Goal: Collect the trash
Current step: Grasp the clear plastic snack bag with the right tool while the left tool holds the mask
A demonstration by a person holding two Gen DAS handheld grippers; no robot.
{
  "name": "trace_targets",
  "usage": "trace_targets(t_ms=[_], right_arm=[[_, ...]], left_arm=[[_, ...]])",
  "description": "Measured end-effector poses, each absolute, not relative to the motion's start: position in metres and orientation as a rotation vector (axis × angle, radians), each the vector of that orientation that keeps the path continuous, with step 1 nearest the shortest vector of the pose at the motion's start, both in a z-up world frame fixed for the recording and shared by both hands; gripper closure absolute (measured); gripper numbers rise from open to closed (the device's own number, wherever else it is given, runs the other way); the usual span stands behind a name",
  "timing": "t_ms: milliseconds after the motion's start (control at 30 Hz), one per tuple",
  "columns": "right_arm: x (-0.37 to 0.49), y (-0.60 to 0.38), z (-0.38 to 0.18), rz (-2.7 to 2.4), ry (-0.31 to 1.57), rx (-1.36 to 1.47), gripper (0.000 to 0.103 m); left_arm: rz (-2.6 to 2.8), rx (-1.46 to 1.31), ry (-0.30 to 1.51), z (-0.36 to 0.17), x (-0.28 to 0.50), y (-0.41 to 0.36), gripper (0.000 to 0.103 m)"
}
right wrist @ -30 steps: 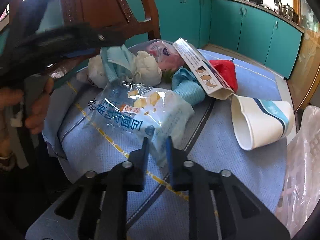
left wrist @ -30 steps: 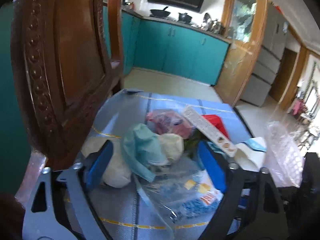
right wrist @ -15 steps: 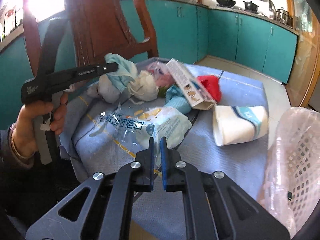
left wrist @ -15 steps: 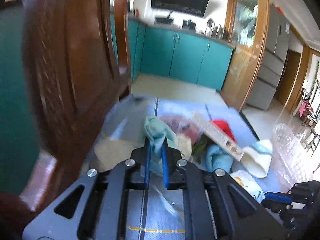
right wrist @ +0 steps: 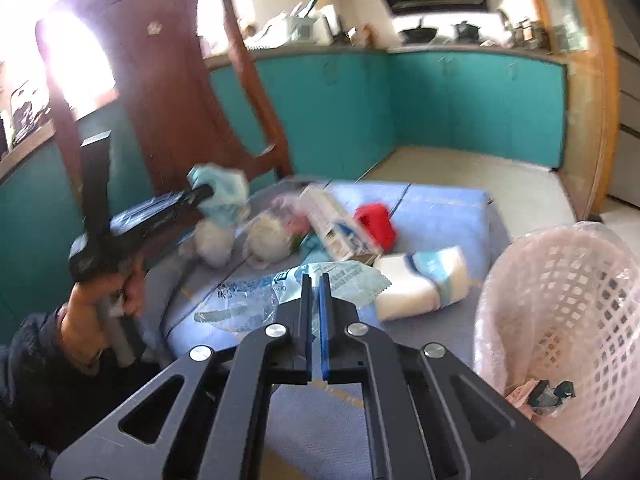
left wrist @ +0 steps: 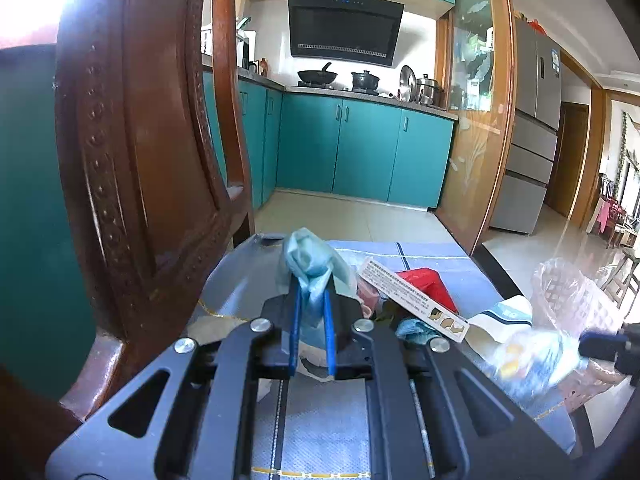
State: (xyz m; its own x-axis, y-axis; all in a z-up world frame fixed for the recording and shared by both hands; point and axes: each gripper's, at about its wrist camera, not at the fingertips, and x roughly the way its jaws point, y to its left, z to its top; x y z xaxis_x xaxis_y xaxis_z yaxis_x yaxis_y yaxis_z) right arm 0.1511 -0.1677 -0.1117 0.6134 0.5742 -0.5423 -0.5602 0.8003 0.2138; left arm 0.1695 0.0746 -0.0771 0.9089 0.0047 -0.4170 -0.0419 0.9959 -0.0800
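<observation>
My left gripper [left wrist: 312, 292] is shut on a crumpled teal face mask [left wrist: 308, 262] and holds it above the blue tablecloth [left wrist: 432, 252]; it also shows in the right wrist view [right wrist: 220, 190]. My right gripper [right wrist: 315, 280] is shut on a clear plastic snack wrapper [right wrist: 256, 292], lifted off the cloth; the wrapper also appears blurred in the left wrist view [left wrist: 528, 360]. A pink mesh basket [right wrist: 560, 308] lined with plastic stands at the right. On the cloth lie white tissue balls [right wrist: 266, 240], a long white box [right wrist: 336, 224], a red bag [right wrist: 376, 220] and a paper cup [right wrist: 424, 280].
A carved wooden chair [left wrist: 132, 160] stands close on the left of the table. Teal kitchen cabinets [left wrist: 360, 148] and a tiled floor lie behind. The basket holds a few scraps [right wrist: 548, 394] at its bottom.
My left gripper closed on the teal mask and raised it off the pile. My right gripper closed on the snack wrapper and lifted it, moving back toward the basket.
</observation>
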Motion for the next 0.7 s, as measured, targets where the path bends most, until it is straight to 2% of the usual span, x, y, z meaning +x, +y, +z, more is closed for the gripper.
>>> trace_targets(t_ms=[33, 100, 133, 167, 200, 300, 467, 633, 700], right_arm=[[0.151, -0.162, -0.117, 0.693, 0.681, -0.008, 0.098], [0.149, -0.151, -0.125, 0.701, 0.718, -0.071, 0.086], [0.146, -0.144, -0.129, 0.691, 0.719, -0.108, 0.064], [0.143, -0.138, -0.131, 0.672, 0.707, -0.139, 0.037], [0.141, -0.135, -0.132, 0.655, 0.69, -0.161, 0.029], [0.139, -0.125, -0.134, 0.659, 0.665, -0.196, 0.026], [0.16, -0.108, -0.147, 0.69, 0.736, -0.21, 0.02], [0.176, -0.092, -0.172, 0.7, 0.819, -0.218, 0.02], [0.177, -0.092, -0.176, 0.7, 0.822, -0.203, 0.023]], left_arm=[[0.021, -0.088, 0.434, -0.077, 0.17, 0.074, 0.092], [0.02, -0.087, 0.44, -0.079, 0.174, 0.078, 0.092], [0.018, -0.086, 0.442, -0.081, 0.173, 0.08, 0.092], [0.017, -0.086, 0.445, -0.081, 0.174, 0.079, 0.092], [0.017, -0.087, 0.446, -0.081, 0.173, 0.08, 0.092], [0.017, -0.091, 0.452, -0.081, 0.174, 0.082, 0.091], [0.014, -0.11, 0.474, -0.084, 0.179, 0.085, 0.091], [0.009, -0.124, 0.483, -0.087, 0.179, 0.089, 0.091], [0.007, -0.125, 0.484, -0.087, 0.179, 0.089, 0.091]])
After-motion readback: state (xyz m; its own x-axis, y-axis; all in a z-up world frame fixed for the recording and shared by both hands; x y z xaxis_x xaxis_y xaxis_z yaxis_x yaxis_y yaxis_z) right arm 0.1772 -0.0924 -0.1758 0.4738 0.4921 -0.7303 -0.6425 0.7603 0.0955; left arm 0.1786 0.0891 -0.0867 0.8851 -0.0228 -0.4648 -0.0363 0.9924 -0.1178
